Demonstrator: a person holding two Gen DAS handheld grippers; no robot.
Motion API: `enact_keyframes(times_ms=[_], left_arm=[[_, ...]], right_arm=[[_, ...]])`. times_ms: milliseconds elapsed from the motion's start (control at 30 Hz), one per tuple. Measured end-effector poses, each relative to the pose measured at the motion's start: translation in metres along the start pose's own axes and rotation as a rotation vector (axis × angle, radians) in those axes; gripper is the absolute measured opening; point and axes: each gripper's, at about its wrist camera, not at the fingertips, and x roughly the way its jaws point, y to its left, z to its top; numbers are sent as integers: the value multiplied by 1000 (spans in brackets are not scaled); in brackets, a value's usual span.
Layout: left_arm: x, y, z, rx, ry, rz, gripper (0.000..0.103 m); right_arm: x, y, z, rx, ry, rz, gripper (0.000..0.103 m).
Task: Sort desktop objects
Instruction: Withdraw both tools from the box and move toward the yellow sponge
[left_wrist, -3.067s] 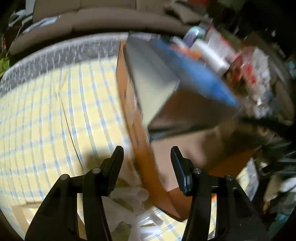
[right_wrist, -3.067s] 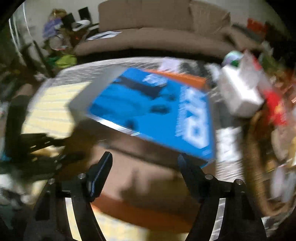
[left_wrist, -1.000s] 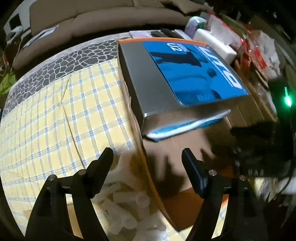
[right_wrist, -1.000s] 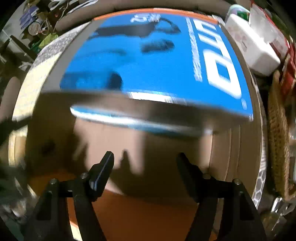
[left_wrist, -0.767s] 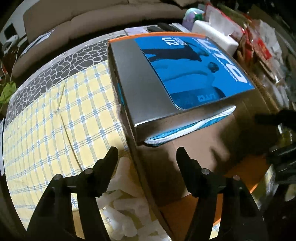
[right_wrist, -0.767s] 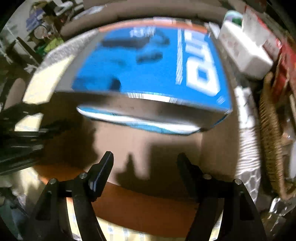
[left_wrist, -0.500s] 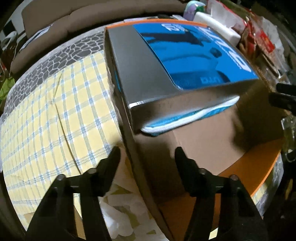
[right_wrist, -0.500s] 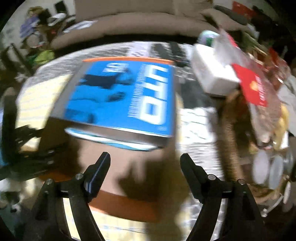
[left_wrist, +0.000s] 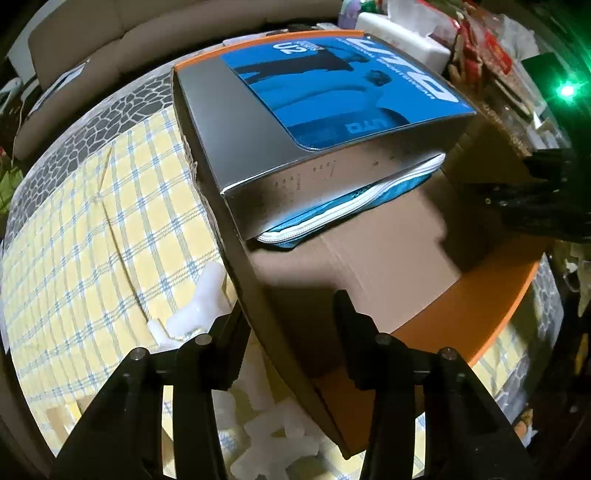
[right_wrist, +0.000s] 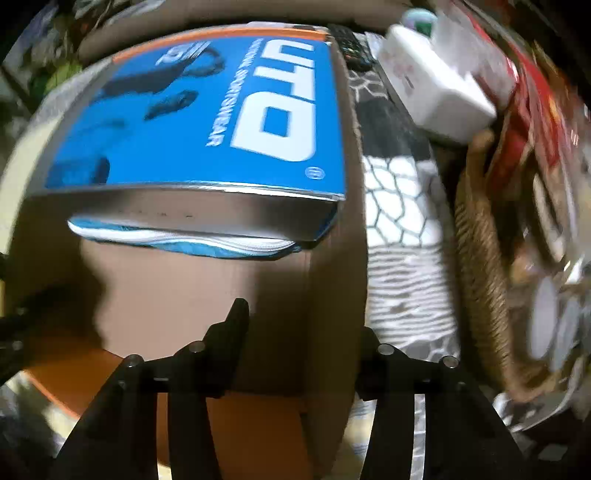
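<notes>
A brown cardboard carton (left_wrist: 388, 251) with orange flaps lies open on the table. Inside it rests a silver box with a blue printed lid (left_wrist: 332, 110), over a blue-and-white zipped pouch (left_wrist: 351, 206). My left gripper (left_wrist: 288, 314) straddles the carton's left wall, one finger outside and one inside. Its jaws are closing and the pads are not pressing. My right gripper (right_wrist: 303, 332) straddles the carton's right wall (right_wrist: 332, 295), also closing. Its outer finger is partly hidden behind the wall. The same blue-lidded box (right_wrist: 207, 118) fills the right wrist view.
White foam pieces (left_wrist: 199, 295) lie on the yellow checked cloth (left_wrist: 92, 240) left of the carton. To the carton's right are a white tissue box (right_wrist: 436, 85), a wicker basket (right_wrist: 480, 258) and red packets. A brown sofa (left_wrist: 147, 37) stands behind the table.
Both grippers' jaws have narrowed. The left one has shifted onto the carton's left wall. The right one has swung back close over the carton's right wall.
</notes>
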Motion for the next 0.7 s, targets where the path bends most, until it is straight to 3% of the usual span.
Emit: enact_keyframes(times_ms=[533, 633, 700], left_arm=[[-14, -4, -35, -1, 9, -30, 41], [-24, 2, -38, -13, -6, -59, 47], [-39, 9, -44, -18, -37, -63, 63]], right_arm=[[-2, 8, -31, -14, 25, -7, 51], [-9, 5, -32, 7, 0, -14, 51], [-23, 3, -32, 34, -38, -3, 53]])
